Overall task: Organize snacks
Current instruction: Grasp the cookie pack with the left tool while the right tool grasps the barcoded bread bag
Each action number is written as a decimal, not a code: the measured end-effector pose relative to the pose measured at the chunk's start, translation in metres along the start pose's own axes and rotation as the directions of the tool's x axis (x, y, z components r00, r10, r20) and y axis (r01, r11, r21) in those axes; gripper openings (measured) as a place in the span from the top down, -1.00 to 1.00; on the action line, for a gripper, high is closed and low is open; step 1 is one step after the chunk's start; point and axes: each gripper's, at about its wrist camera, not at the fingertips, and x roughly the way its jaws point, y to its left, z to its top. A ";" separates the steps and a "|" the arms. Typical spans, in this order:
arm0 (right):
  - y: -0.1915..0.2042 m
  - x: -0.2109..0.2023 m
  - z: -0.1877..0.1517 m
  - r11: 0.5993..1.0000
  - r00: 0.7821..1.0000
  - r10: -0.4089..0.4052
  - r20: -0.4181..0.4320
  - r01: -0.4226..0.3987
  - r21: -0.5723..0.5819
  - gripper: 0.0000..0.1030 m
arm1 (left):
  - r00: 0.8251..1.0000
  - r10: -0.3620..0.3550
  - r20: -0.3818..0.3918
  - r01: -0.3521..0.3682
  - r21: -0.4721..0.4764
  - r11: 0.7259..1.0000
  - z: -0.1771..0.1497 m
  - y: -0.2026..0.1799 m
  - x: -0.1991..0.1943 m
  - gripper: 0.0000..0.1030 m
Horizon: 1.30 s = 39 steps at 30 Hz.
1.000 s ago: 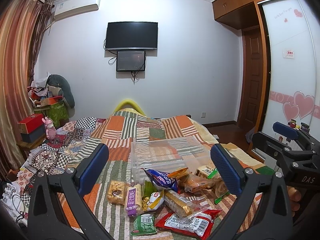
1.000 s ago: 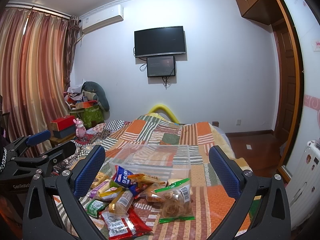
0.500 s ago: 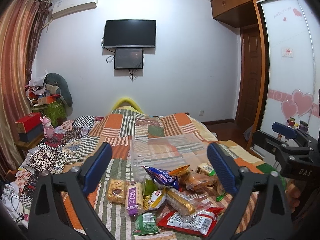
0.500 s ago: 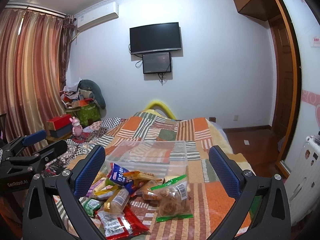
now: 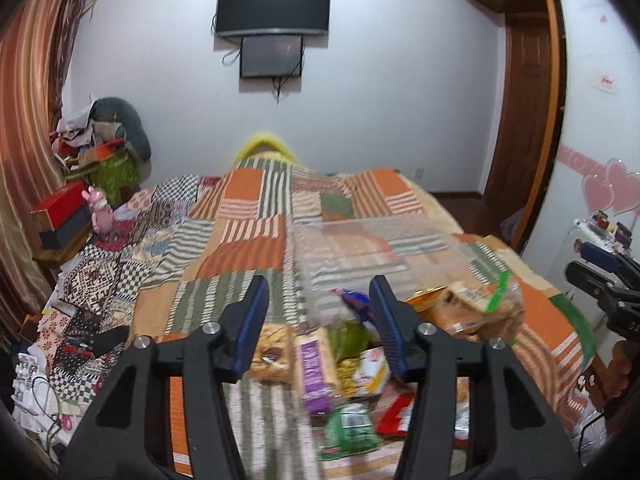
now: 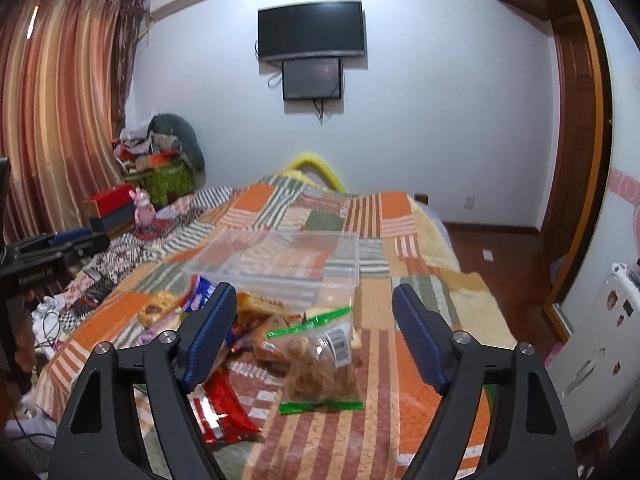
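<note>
A heap of snack packets lies on a patchwork bedspread in front of a clear plastic box (image 5: 360, 248) (image 6: 280, 264). In the left wrist view a purple packet (image 5: 316, 368), a biscuit bag (image 5: 272, 348) and a green packet (image 5: 350, 428) lie below my left gripper (image 5: 318, 312). Its jaws are closing above the heap with nothing touching the pads. My right gripper (image 6: 314, 320) hangs over a clear bag with green ends (image 6: 320, 364). Its jaws are closing too, with the bag beneath them untouched. A red packet (image 6: 218, 412) lies at the lower left.
The bedspread (image 6: 420, 280) runs back to a white wall with a television (image 6: 312, 32). Clutter and a red box (image 5: 60, 204) sit left of the bed. A wooden door (image 5: 524, 120) and floor lie to the right. Each gripper shows at the edge of the other's view.
Both grippers have dropped closer to the snack heap and tilted down. The jaws of both have narrowed, the left ones more. The snacks and the box lie as before.
</note>
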 end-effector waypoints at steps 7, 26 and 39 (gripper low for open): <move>-0.011 0.025 -0.010 0.999 0.994 -0.002 -0.108 0.005 0.032 -0.38 | 0.992 0.018 -0.125 -0.019 -0.007 1.000 -0.002 0.032 0.040 0.03; -0.026 0.076 -0.040 0.995 0.950 0.061 -0.306 -0.032 0.097 -0.48 | 0.915 0.034 -0.401 -0.032 0.013 0.999 -0.067 0.050 0.160 -0.11; -0.035 0.095 -0.053 0.988 0.912 0.077 -0.403 -0.017 0.151 -0.32 | 0.913 0.044 -0.406 -0.047 0.003 0.999 -0.076 0.054 0.168 0.14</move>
